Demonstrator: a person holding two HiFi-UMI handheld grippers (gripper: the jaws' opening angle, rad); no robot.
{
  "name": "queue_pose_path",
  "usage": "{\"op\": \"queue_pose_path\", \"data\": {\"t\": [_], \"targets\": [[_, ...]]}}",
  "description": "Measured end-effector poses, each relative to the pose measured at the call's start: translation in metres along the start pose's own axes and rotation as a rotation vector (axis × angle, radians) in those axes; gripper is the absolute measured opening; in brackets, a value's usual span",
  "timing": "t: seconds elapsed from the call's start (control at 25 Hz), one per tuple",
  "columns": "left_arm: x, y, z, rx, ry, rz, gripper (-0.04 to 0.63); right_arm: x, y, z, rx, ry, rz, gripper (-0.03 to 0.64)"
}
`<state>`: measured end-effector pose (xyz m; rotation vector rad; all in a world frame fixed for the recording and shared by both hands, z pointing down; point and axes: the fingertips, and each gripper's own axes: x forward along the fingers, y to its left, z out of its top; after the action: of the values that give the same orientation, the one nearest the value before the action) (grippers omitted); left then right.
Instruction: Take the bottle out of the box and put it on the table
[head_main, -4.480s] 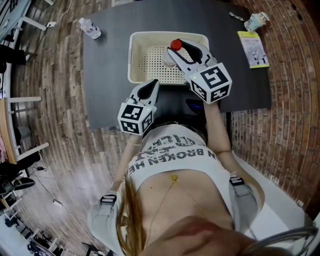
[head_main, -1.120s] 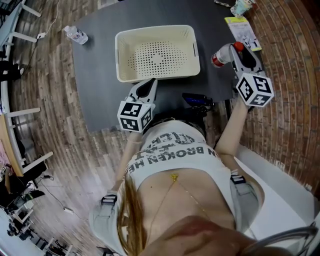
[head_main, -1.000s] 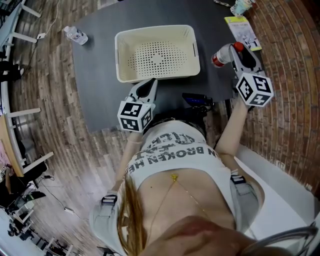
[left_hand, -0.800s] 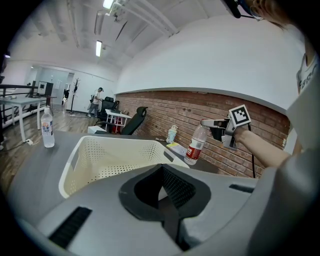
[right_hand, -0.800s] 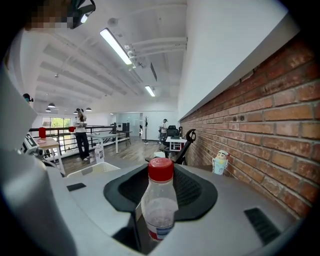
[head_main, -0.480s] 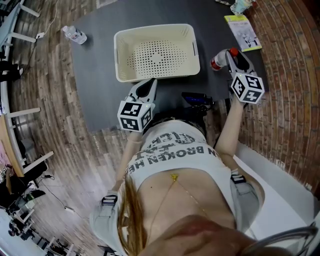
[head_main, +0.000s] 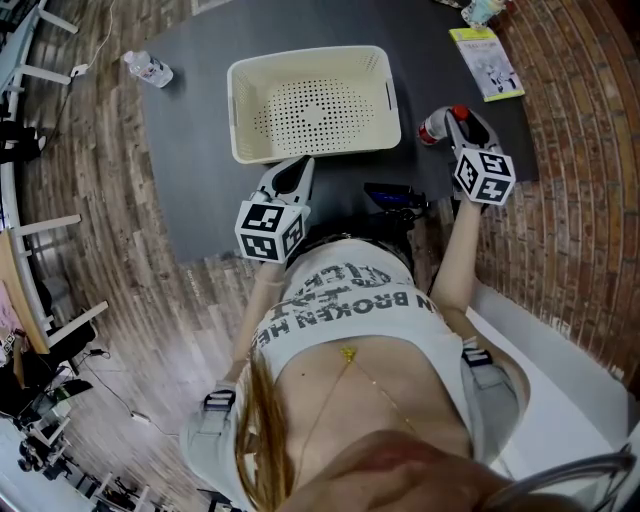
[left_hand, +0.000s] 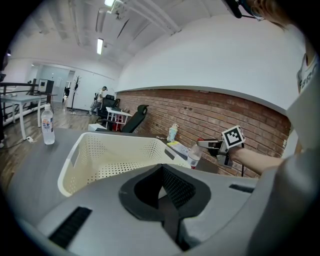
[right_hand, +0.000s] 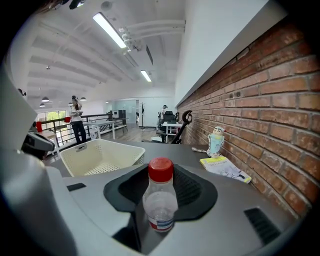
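By tabletop's right edge, right gripper (head_main: 455, 120) tilted slightly down, clamped on one upright red-capped bottle (right_hand: 159, 202). Left gripper (head_main: 298, 170) at near edge, jaws together, empty. One basket (head_main: 312, 100); second bottle (head_main: 147, 68) at far-left corner.

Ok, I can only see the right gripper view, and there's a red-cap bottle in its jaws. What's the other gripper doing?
Observer: The left gripper is shut on nothing, beside the near wall of the white basket.
Operator: Is my bottle out of the basket?
Observer: Yes. From above, the bottle is over the dark table, right of the basket.
Operator: Anything left inside it?
Observer: No, its whole holed bottom shows bare.
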<state>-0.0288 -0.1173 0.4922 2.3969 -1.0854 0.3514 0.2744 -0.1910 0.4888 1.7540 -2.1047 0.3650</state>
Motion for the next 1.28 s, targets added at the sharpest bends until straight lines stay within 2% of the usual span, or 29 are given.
{"op": "queue_pose_path", "data": {"t": [0.32, 1.28], "targets": [[0.000, 0.002, -0.001, -0.004, 0.004, 0.000, 0.000, -0.003, -0.004, -0.008, 0.016, -0.047, -0.030, 0.149], [-0.005, -0.007, -0.014, -0.014, 0.019, 0.001, 0.000, -0.006, -0.007, -0.012, 0.059, -0.172, -0.015, 0.150]]}}
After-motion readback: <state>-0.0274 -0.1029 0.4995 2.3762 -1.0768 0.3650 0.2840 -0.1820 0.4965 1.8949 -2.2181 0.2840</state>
